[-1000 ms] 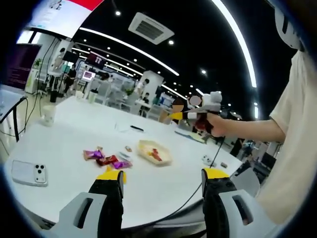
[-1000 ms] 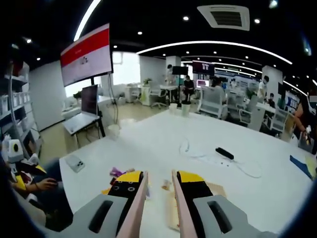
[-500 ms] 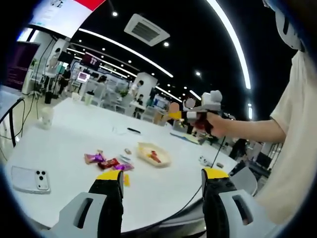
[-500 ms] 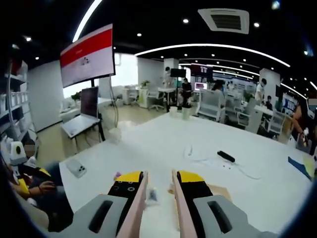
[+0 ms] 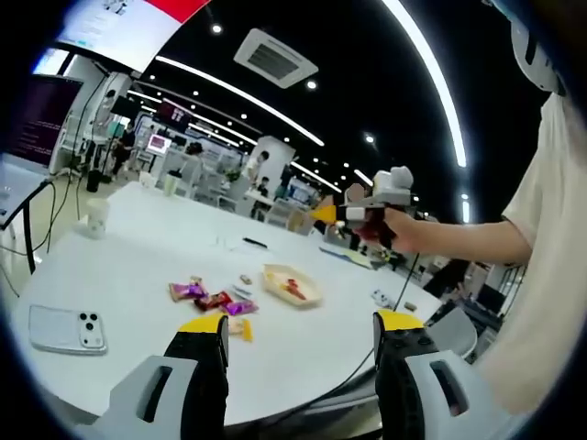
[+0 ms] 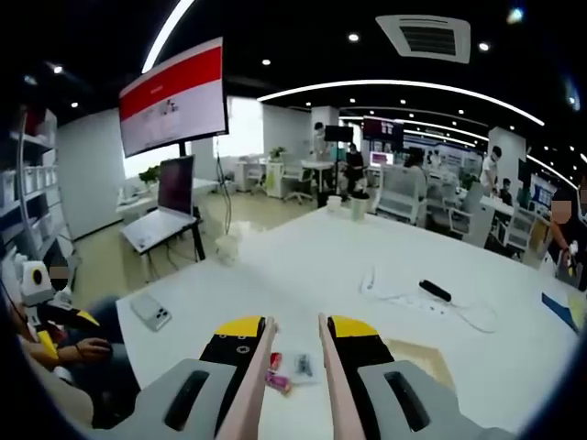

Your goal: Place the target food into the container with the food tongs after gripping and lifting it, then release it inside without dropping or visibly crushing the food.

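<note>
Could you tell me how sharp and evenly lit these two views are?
Left gripper view: ceiling dark, white table bright, candies small and soft. Right gripper view: fisheye bends the ceiling light strips, and the wrappers between its jaws are blurred.

A shallow pale container (image 5: pixel 292 285) sits flat on the white desk (image 5: pixel 138 275), holding a small red piece of food (image 5: pixel 293 287) near its middle. Just beside the container, toward the phone side of the desk, lies a loose cluster of wrapped candies (image 5: pixel 209 298) in purple, red and pink foil, with one yellow piece (image 5: pixel 244 328) a little apart. In the right gripper view, two small wrapped candies (image 6: pixel 288 371) lie on the desk, seen between the tong-like pink blades.
</note>
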`<move>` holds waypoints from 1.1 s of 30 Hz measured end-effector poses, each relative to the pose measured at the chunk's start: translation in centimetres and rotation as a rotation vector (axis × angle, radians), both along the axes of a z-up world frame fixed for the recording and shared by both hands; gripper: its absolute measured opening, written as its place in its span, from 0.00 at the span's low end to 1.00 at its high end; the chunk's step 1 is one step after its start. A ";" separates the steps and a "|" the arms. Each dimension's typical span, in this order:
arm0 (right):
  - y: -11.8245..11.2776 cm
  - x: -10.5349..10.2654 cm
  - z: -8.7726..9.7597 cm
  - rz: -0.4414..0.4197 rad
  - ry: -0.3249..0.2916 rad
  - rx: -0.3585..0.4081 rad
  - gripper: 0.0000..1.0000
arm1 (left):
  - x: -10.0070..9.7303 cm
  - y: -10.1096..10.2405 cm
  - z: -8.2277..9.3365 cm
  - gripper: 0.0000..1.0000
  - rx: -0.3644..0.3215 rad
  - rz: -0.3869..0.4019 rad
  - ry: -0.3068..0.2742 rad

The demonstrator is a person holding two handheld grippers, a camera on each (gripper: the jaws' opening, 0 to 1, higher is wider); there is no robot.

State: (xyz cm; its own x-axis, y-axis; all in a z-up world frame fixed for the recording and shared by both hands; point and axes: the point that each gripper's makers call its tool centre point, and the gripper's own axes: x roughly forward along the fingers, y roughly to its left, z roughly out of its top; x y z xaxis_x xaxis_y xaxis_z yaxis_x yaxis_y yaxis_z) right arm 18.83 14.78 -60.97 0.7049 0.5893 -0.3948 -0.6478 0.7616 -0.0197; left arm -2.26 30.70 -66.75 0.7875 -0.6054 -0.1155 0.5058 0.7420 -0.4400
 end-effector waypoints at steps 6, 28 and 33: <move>2.4 0.0 -0.6 0.043 0.011 0.001 0.26 | -0.7 0.8 0.2 0.63 0.008 0.017 -0.010; 8.2 1.5 -1.3 0.166 0.019 -0.032 0.26 | 0.1 3.1 0.4 0.63 -0.033 0.125 -0.022; 9.2 1.7 -1.0 0.195 0.015 -0.040 0.26 | 0.2 4.1 0.1 0.63 -0.043 0.156 -0.026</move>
State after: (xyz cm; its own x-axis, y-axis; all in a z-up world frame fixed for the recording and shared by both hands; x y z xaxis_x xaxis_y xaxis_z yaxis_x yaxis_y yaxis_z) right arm 20.53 23.98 -61.94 0.5728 0.6976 -0.4304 -0.7835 0.6203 -0.0371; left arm -2.05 34.81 -66.62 0.8748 -0.4794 -0.0700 0.3976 0.7930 -0.4615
